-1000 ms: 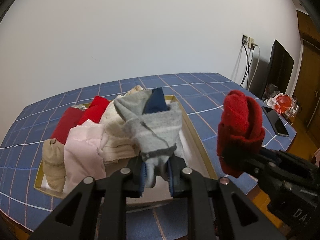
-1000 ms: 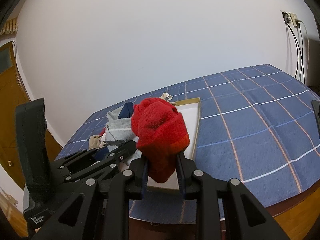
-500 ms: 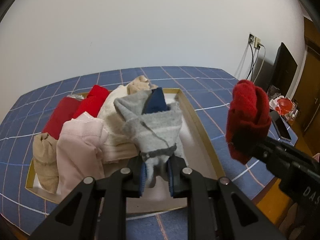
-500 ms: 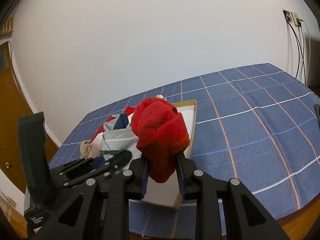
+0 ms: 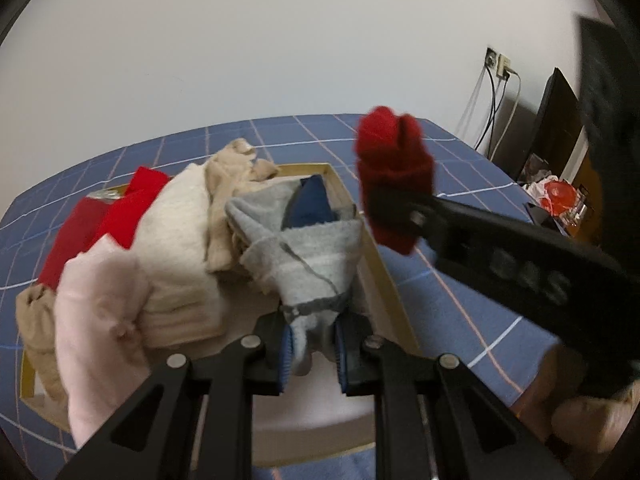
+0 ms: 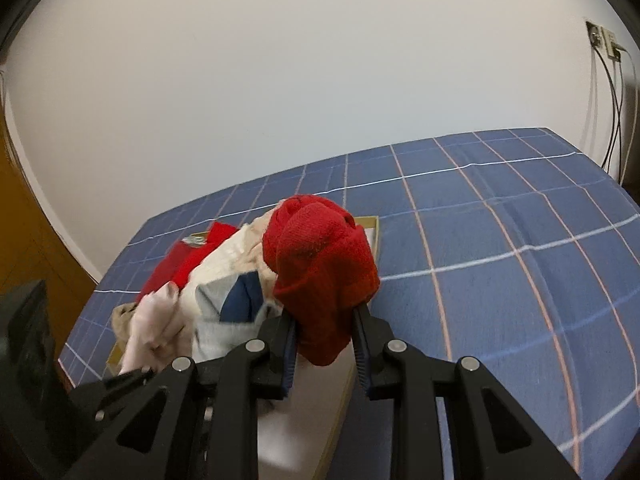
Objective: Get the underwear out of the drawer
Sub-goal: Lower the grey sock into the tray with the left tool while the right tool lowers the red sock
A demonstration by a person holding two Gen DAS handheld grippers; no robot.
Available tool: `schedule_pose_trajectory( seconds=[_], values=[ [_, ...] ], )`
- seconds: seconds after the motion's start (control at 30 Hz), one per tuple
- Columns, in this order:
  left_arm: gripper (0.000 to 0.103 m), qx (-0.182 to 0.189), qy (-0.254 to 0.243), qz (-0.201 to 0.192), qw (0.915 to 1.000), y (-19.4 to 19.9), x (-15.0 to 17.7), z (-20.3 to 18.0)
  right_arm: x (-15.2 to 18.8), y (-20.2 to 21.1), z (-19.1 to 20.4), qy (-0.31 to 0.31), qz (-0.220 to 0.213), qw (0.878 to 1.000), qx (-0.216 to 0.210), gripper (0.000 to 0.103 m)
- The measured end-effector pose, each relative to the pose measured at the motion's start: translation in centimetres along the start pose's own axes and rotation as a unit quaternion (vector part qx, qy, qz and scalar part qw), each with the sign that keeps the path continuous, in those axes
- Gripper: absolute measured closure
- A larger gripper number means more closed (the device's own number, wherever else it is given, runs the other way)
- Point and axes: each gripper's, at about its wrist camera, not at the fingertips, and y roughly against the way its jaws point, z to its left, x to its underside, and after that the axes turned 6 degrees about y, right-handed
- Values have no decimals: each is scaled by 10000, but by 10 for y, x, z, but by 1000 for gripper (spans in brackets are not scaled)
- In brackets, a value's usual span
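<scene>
My left gripper (image 5: pixel 311 346) is shut on a grey and blue garment (image 5: pixel 304 240) and holds it above the drawer tray (image 5: pixel 394 296). My right gripper (image 6: pixel 325 350) is shut on a rolled red garment (image 6: pixel 320 272), raised over the tray's right side; the garment also shows in the left wrist view (image 5: pixel 394 184). The shallow wooden-rimmed tray (image 6: pixel 374 232) lies on a blue checked cloth (image 6: pixel 500 260). In it lie cream (image 5: pixel 180 248), pink (image 5: pixel 96 320), beige (image 5: pixel 34 320) and red (image 5: pixel 120 212) folded garments.
A white wall rises behind the table. At the far right are a wall socket with cables (image 5: pixel 498 66), a dark screen (image 5: pixel 556 128) and a cluttered side surface with a red item (image 5: pixel 558 194). A wooden door (image 6: pixel 24 248) stands at the left.
Both grippers have moved forward and up over the tray with their garments. The right gripper with the red garment now reaches further across the left wrist view, above the tray's right rim.
</scene>
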Motion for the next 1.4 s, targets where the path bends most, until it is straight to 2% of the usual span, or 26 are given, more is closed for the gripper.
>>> schedule_pose_trajectory(
  seconds=[0.13, 0.47, 0.7, 0.83, 0.9, 0.97, 1.0, 1.07, 1.13, 1.23, 1.3, 1.4],
  values=[
    [88, -36, -15, 197, 9998, -17, -5, -5, -17, -30, -6, 67, 381, 9992, -18, 76],
    [88, -345, 146, 438, 9983, -45, -10, -8, -33, -89, -22, 277, 921, 9954, 43, 76],
    [87, -452, 163, 400, 9980, -50, -3, -14, -37, -106, -19, 539, 1007, 9934, 54, 75],
    [82, -442, 251, 375, 9980, -47, 0, -15, -36, -112, -21, 526, 1080, 9927, -109, 74],
    [74, -403, 363, 405, 9977, -46, 1, -12, -35, -114, -23, 467, 1005, 9935, -264, 69],
    [54, -274, 449, 478, 9975, -45, 1, -9, -35, -112, -26, 428, 966, 9932, -486, 64],
    [52, -240, 477, 518, 9972, -44, 1, -9, -34, -111, -26, 420, 982, 9927, -568, 61],
    [38, -225, 522, 566, 9968, -41, 3, -9, -33, -105, -28, 314, 1067, 9907, -784, 57],
    [27, -302, 650, 621, 9955, -36, 5, -8, -32, -94, -29, 243, 961, 9910, -903, 46],
    [19, -268, 684, 618, 9954, -27, 8, -9, -30, -75, -29, -20, 726, 9882, -1352, 35],
    [15, -302, 637, 523, 9961, -17, 12, -14, -29, -61, -32, -197, 607, 9852, -1592, 34],
    [6, -494, 475, 226, 9974, 3, 17, -25, -26, -45, -31, -233, 430, 9865, -1561, 34]
  ],
)
